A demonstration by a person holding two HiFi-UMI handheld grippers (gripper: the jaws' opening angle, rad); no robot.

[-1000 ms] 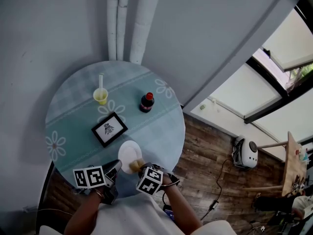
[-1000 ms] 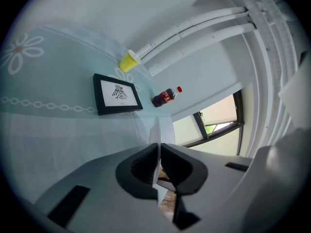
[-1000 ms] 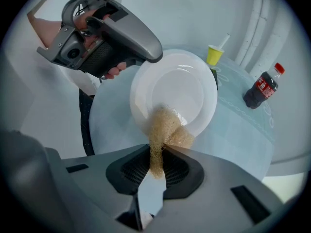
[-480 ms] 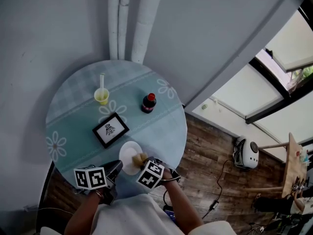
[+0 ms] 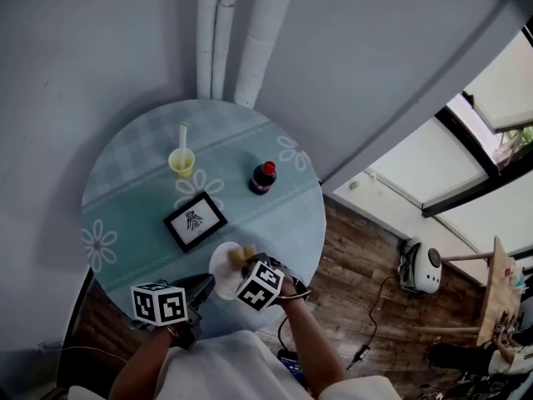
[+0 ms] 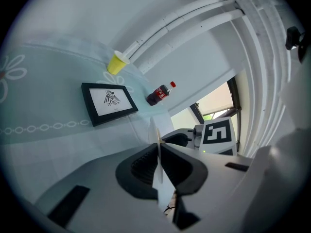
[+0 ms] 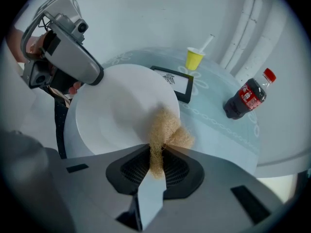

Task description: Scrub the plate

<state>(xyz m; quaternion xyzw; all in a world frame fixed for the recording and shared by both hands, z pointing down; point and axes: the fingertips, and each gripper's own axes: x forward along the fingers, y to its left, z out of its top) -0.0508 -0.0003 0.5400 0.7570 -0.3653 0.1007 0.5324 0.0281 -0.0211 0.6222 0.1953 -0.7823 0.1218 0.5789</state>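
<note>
While the left hand-held gripper (image 6: 159, 165) has its jaws closed on the rim of the round white plate (image 5: 222, 272), the plate sits at the near edge of the round table (image 5: 133, 182), which is covered with a pale teal cloth printed with white daisies; in the left gripper view the plate shows edge-on as a thin pale line pinched between the two dark pads; whether its far rim touches the cloth cannot be made out.

The right hand-held gripper (image 7: 156, 155) is clamped on a tan, fibrous scrubbing pad (image 7: 166, 129), its jaws nearly together with the pad squeezed between them; the free end of the pad bulges out past the fingertips and lies against the right-hand rim of the plate, on the plate's upper face; in the right gripper view the left hand-held gripper reaches in from the upper left and meets the plate's rim on the opposite side, so the two tools stand on either side of the plate.

Beyond the plate, a black-framed picture (image 5: 195, 221) with a white mat lies flat on the cloth, just beside the plate's far side; farther off to the left stands a small yellow cup (image 5: 181, 162) with a white straw (image 5: 183, 132) leaning in it; a dark cola bottle with a red cap (image 5: 263, 177) stands upright to the right of the cup, well apart from it; white pipes (image 5: 221, 32) run up the grey wall past the table's far edge; dark wooden floor (image 5: 366, 257) shows to the right.
</note>
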